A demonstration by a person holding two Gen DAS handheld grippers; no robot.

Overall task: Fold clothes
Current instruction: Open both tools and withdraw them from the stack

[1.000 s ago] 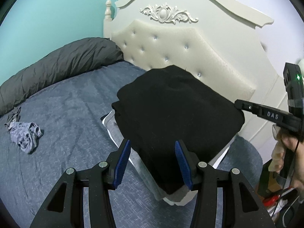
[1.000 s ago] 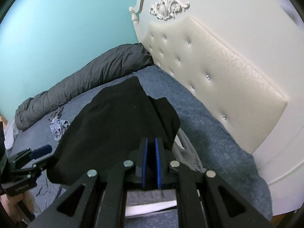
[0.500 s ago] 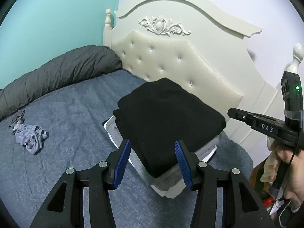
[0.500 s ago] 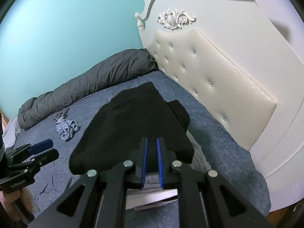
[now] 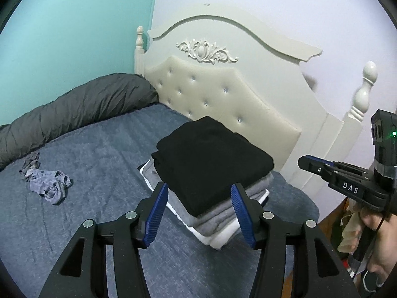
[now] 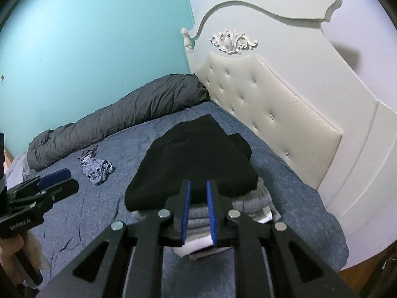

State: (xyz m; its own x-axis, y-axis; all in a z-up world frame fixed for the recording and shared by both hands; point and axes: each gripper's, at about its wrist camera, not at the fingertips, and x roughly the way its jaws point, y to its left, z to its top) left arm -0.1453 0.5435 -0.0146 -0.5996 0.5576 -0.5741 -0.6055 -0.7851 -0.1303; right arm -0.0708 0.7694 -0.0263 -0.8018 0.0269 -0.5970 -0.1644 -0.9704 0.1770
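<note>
A folded black garment (image 5: 211,159) (image 6: 196,159) lies on top of a stack of folded grey and white clothes (image 5: 215,216) (image 6: 258,193) on the blue bed (image 5: 99,154). My left gripper (image 5: 198,187) hovers short of the stack's near side. Its jaws are wide and still opening, and they hold nothing. My right gripper (image 6: 198,182) hangs above the stack's near edge, its jaws opening to a narrow gap with nothing in it. Each gripper also shows in the other's view: the right gripper (image 5: 307,162) and the left gripper (image 6: 59,176).
A crumpled grey-blue garment (image 5: 47,183) (image 6: 98,168) lies loose on the bed left of the stack. A rolled dark grey duvet (image 5: 74,109) runs along the teal wall. The cream tufted headboard (image 5: 223,94) stands right behind the stack. The bed's edge drops off at the right.
Both grippers have drawn back and up from the stack, which now looks smaller. The right jaws went from shut to a narrow gap. The left jaws spread a little wider.
</note>
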